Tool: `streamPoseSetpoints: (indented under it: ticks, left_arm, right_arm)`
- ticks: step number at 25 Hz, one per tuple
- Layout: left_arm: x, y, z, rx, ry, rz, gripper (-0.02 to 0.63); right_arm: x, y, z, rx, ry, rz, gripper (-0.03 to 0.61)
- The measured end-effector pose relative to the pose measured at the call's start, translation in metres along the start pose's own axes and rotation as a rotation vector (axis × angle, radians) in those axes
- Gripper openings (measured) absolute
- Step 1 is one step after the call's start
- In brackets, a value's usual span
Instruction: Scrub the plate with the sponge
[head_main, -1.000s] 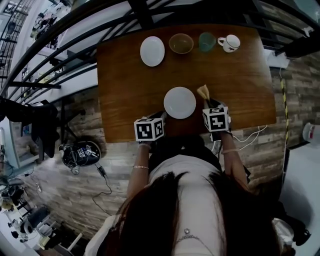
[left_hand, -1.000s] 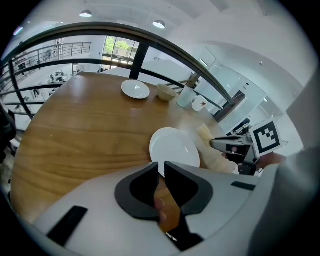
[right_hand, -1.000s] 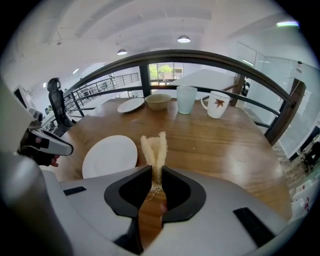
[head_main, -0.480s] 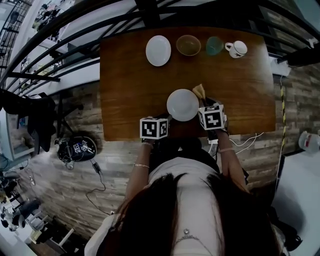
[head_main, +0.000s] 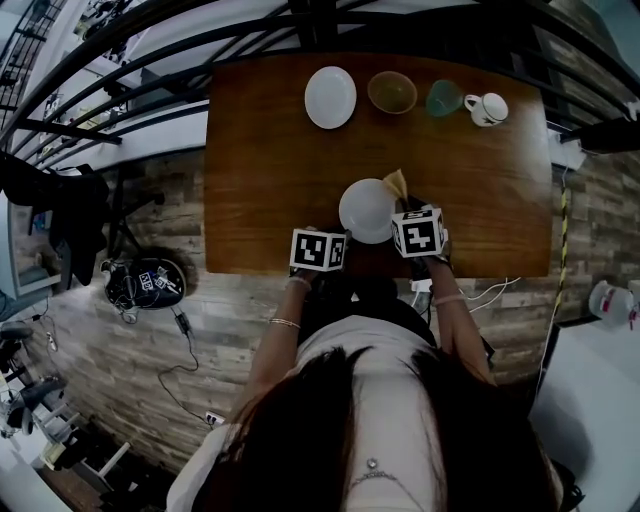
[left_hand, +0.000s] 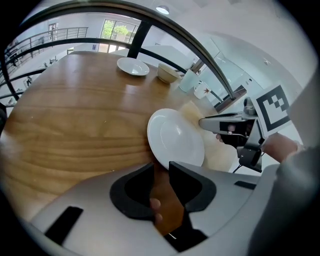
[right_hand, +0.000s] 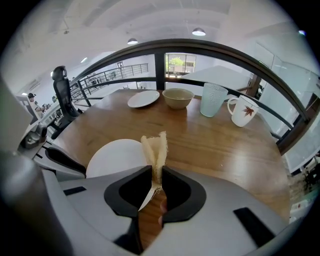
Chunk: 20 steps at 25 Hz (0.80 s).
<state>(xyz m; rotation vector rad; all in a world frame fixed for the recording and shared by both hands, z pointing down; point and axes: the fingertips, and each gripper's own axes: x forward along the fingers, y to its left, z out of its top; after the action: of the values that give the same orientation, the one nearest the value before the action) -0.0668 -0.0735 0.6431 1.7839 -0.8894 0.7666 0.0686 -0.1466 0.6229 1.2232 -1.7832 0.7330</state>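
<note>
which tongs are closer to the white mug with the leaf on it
Right. The right tongs, shut on the sponge, are right of the near plate, on the same side as the mug; the left tongs are at that plate's left, farther away.

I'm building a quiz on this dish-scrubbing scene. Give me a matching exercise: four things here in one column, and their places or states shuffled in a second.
1. sponge
2. near plate
3. far plate
4. mug

A. right end of the far row
B. alone at the near table edge
C. clamped in the right gripper's jaws
D. left end of the far row

Pairs: 1-C, 2-B, 3-D, 4-A
</note>
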Motion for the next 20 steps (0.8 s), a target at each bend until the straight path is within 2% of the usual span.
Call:
streamPoseSetpoints:
  ticks: [6,15,17,20]
  left_arm:
    - [0.004,-0.002,0.0,-0.015,0.03,-0.019,0.084]
    - [0.006,-0.005,0.002,-0.032,0.026,-0.049,0.087]
    - [0.008,-0.007,0.001,-0.037,0.022,-0.052,0.087]
    - [0.007,-0.005,0.001,-0.055,0.014,-0.061,0.087]
  right_arm:
    - [0.005,0.011,0.009,-0.039,0.011,0.018,0.081]
    - [0.012,0.069,0.016,-0.149,0.049,0.136,0.081]
    - [0.015,0.081,0.012,-0.165,0.062,0.18,0.081]
    - [0.014,0.105,0.004,-0.184,0.112,0.301,0.081]
